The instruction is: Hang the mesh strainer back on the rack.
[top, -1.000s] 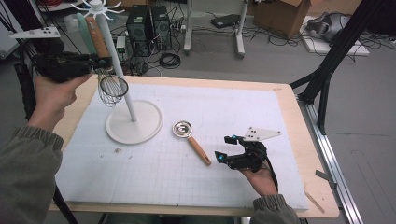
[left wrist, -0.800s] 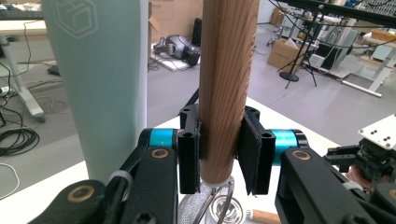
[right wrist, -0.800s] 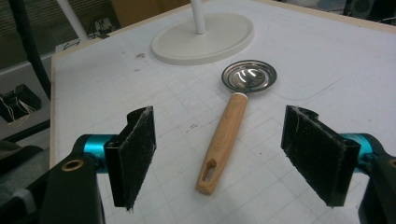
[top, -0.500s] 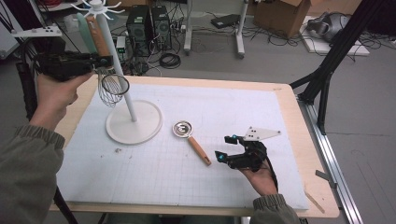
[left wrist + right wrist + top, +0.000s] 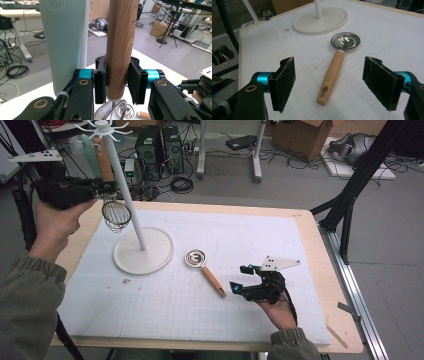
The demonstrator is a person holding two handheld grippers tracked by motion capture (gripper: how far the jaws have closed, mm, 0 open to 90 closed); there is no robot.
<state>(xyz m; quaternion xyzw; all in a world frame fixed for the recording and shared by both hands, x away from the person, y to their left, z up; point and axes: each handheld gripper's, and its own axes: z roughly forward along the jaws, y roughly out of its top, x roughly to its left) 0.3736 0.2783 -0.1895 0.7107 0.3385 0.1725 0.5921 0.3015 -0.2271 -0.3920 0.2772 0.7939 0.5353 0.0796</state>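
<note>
My left gripper (image 5: pixel 106 188) is raised at the far left, shut on the wooden handle (image 5: pixel 104 164) of a wire whisk (image 5: pixel 116 215) that hangs upright beside the pole of a white hook stand (image 5: pixel 126 190). In the left gripper view the handle (image 5: pixel 121 45) sits clamped between the pads of that gripper (image 5: pixel 117 80), with the whisk wires (image 5: pixel 117 111) just below. A steel spoon with a wooden handle (image 5: pixel 212 280) lies flat on the mat. My right gripper (image 5: pixel 240 278) rests open just right of the handle's end. In the right gripper view the spoon (image 5: pixel 332 72) lies ahead, between the wide-open jaws of that gripper (image 5: pixel 334 83).
The stand's round base (image 5: pixel 144 251) sits on the white grid mat (image 5: pixel 250 235) left of the spoon. A pale green flat blade (image 5: pixel 67 37) hangs close behind the whisk handle. Beyond the table's far edge are desks, cables and boxes on the floor.
</note>
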